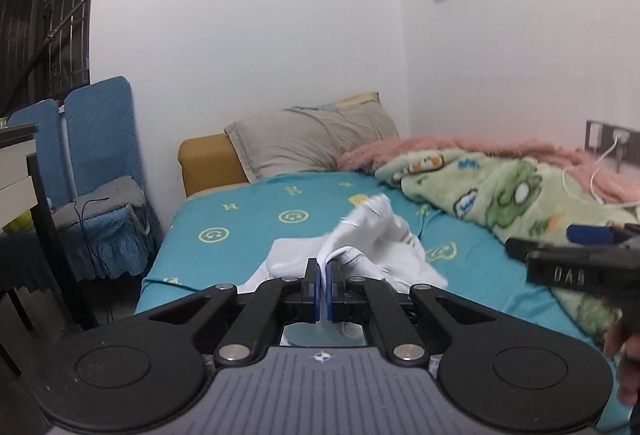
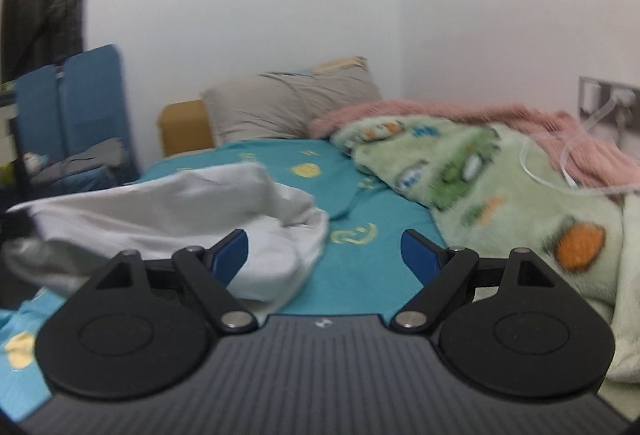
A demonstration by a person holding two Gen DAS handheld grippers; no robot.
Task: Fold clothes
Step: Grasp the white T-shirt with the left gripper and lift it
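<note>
Soft, even indoor light; left wrist view fairly sharp, right wrist view motion-blurred; fisheye bending darkens both views' corners.

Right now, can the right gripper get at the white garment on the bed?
Probably yes. The right gripper is open, and the white garment lies just ahead, toward its left finger. Only bare blue sheet lies between the fingers; nothing blocks the way.
</note>
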